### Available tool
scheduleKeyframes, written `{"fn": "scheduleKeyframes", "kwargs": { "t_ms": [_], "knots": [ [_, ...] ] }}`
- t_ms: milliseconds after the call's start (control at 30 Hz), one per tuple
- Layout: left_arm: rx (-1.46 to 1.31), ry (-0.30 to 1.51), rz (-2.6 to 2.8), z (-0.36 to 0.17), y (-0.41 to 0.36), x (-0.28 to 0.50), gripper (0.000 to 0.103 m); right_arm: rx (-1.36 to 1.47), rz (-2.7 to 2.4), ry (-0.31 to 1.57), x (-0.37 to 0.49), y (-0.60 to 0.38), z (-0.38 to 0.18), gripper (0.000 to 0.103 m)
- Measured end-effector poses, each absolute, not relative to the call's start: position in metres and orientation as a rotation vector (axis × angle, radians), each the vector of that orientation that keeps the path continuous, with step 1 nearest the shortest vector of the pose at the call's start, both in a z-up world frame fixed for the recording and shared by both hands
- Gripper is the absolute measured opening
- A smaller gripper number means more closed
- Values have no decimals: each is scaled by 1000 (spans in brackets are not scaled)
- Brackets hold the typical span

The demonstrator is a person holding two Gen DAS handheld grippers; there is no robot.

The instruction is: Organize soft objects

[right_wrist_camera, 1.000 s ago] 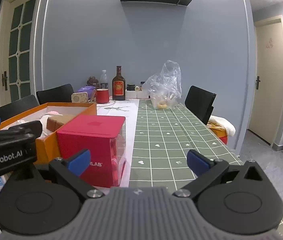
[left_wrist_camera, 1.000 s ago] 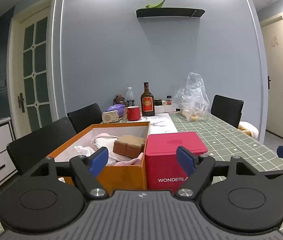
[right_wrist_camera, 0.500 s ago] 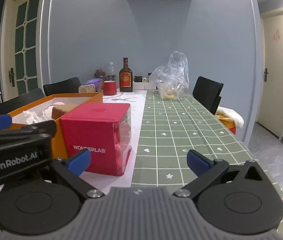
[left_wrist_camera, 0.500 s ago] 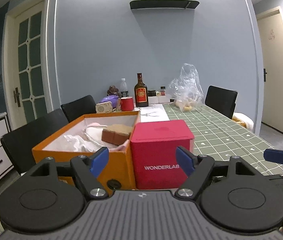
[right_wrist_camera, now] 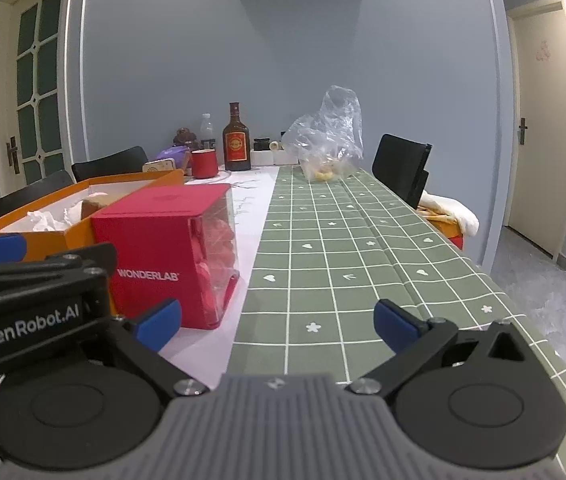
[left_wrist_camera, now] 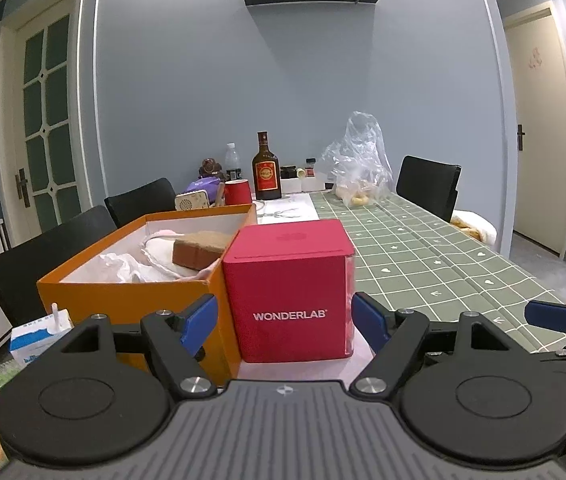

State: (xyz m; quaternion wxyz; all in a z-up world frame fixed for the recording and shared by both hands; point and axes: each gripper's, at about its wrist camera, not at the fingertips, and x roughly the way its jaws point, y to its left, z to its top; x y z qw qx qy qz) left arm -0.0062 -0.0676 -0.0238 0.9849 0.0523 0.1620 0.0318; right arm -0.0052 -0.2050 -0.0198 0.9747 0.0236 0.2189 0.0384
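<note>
Both grippers hang low over the near end of the bench [right_wrist_camera: 347,240], side by side. The left gripper [left_wrist_camera: 285,322] has its jaws spread wide with nothing gripped; the red box [left_wrist_camera: 289,288] marked WONDERLAB sits just ahead, framed between the blue pads but untouched. The right gripper [right_wrist_camera: 277,322] is also gaping, holding nothing, with only the green checked cloth [right_wrist_camera: 363,264] ahead of it.

The red box stands tight against the right side of an open orange box [left_wrist_camera: 131,292]. Inside the orange box lie the soft things: crumpled white cloth [left_wrist_camera: 123,266], a pale rounded piece [left_wrist_camera: 159,246] with a pink edge, and a brown block [left_wrist_camera: 197,250] resting on top near the red box. Through the red box's clear side I can see red contents, too blurred to name.

A blue and white carton [left_wrist_camera: 39,334] sits just left of the orange box. At the far end stand a bottle [left_wrist_camera: 266,174], a red cup [left_wrist_camera: 238,192] and a plastic bag [left_wrist_camera: 357,168].
</note>
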Motion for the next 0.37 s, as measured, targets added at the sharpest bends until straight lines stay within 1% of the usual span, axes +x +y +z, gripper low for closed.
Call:
{"fn": "scheduleKeyframes", "kwargs": {
  "t_ms": [367],
  "knots": [
    [79,344,76,-29,-67,-3,88,41,80,451,-2,-206,-24,100]
  ]
}}
